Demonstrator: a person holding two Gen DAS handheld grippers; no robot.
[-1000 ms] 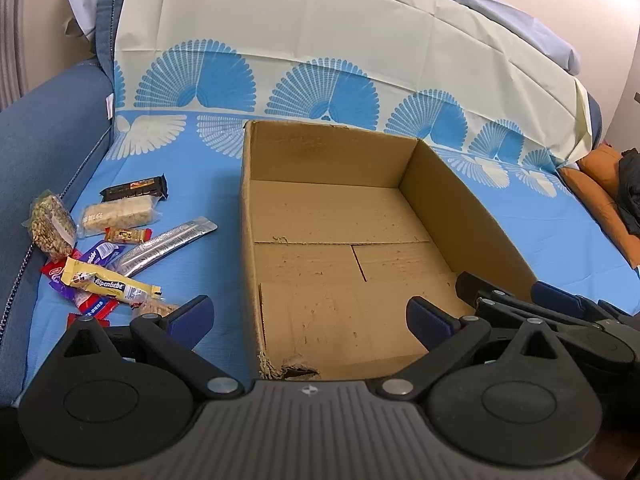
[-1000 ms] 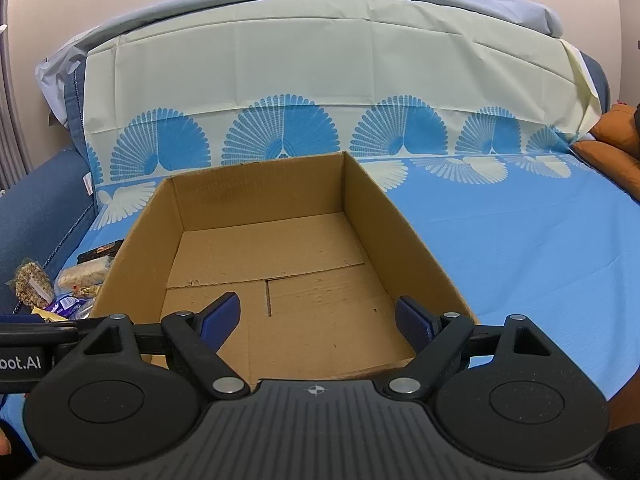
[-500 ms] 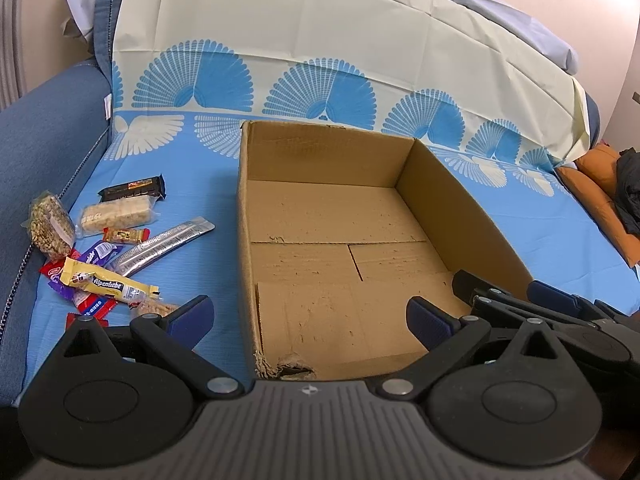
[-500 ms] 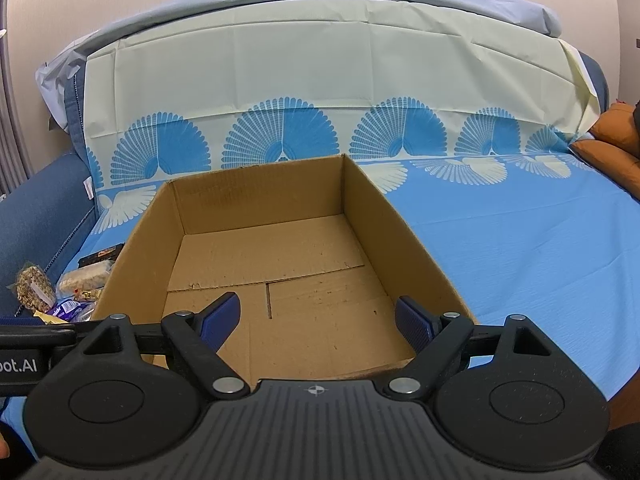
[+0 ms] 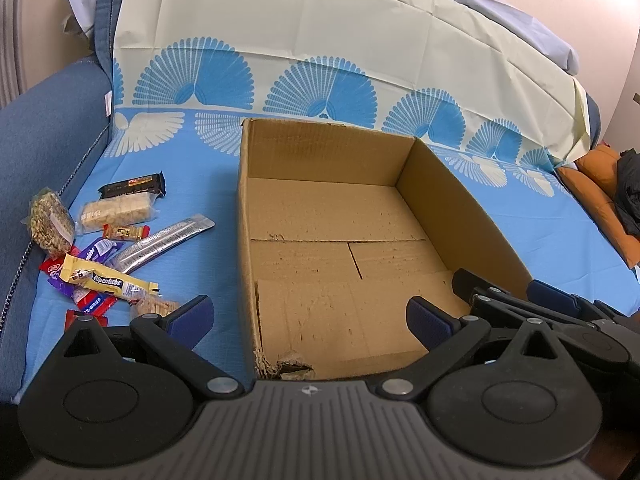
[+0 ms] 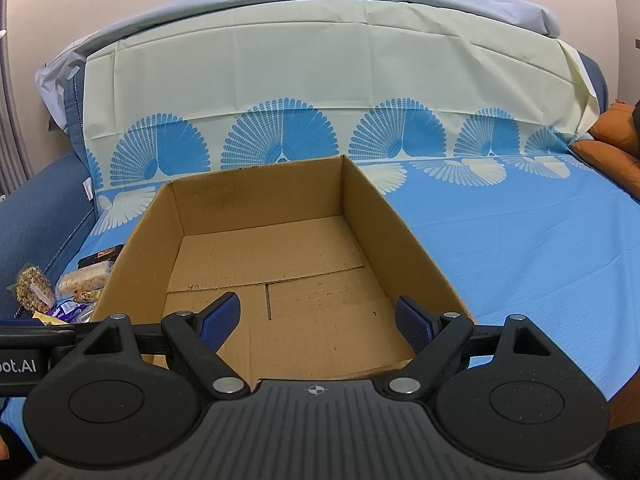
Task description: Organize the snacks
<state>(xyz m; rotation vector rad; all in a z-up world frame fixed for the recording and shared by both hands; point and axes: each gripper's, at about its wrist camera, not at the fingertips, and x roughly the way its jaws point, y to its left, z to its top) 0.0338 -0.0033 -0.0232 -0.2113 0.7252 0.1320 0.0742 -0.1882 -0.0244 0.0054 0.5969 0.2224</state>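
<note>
An open, empty cardboard box (image 5: 460,208) sits on a blue patterned cloth; it also shows in the right wrist view (image 6: 404,232). Several wrapped snacks lie in a pile left of the box: a yellow Alpenliebe bar (image 5: 106,278), a silver stick pack (image 5: 166,242), a black bar (image 5: 132,186), a pale wafer pack (image 5: 118,210) and a nut bag (image 5: 50,224). My left gripper (image 5: 310,322) is open and empty at the box's near left corner. My right gripper (image 6: 318,320) is open and empty over the box's near edge; it also shows in the left wrist view (image 5: 508,294).
A dark blue sofa arm (image 5: 36,140) rises left of the snacks. A cream cloth (image 6: 320,72) covers the sofa back behind the box. Orange cushions (image 5: 600,188) and a dark garment lie at the far right. The blue cloth (image 6: 520,232) stretches right of the box.
Both grippers have shifted very slightly; the view has barely changed. Both jaws stay open and nothing was picked up.
</note>
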